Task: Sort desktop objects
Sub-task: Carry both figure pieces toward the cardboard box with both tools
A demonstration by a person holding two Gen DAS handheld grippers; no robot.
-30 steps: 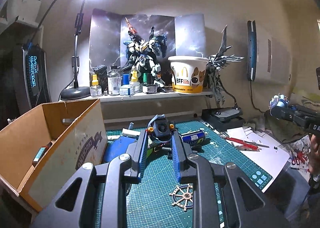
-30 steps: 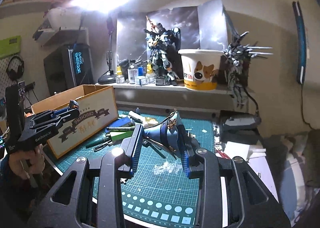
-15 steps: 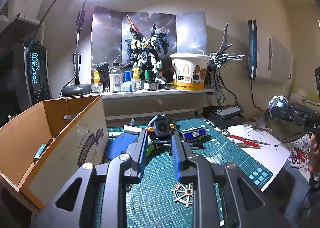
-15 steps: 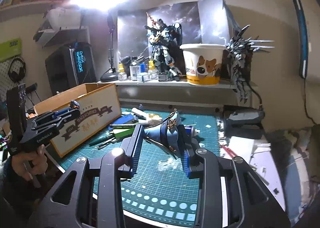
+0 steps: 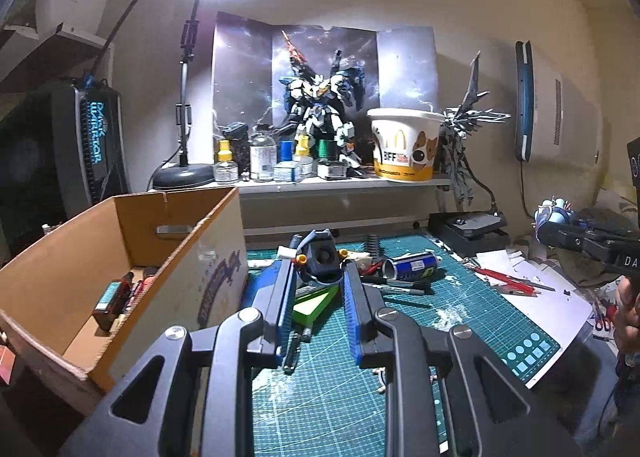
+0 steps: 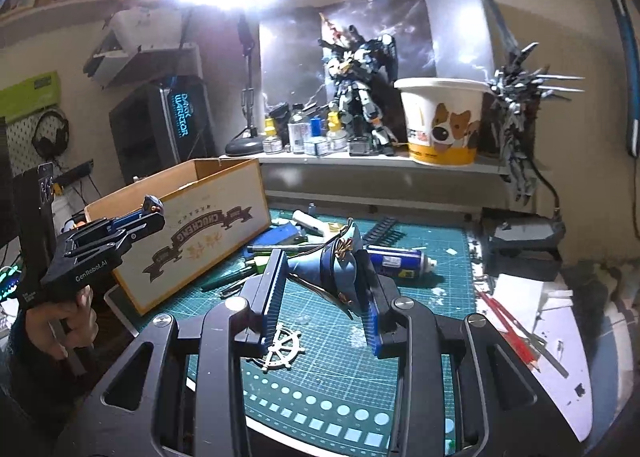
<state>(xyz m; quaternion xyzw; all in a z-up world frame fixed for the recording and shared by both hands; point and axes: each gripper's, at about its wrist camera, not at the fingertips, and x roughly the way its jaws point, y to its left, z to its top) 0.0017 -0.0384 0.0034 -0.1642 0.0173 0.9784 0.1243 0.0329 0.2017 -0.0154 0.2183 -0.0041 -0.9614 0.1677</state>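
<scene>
Both claws loaded, box waiting.

Your left claw point(image 5: 318, 277) grips a dark model part point(image 5: 322, 257); your right claw point(image 6: 320, 277) clamps a blue cone-shaped piece point(image 6: 334, 263). The cardboard box point(image 5: 120, 257) holds a few items; pens, spray can point(image 5: 412, 263) and ship's wheel point(image 6: 280, 349) remain on the counter point(image 5: 460, 297).

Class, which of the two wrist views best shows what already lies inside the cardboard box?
The left wrist view: it looks into the open cardboard box, where a small dark device lies among other items. The right wrist view shows only the box's printed outer wall and rim, contents hidden.
</scene>
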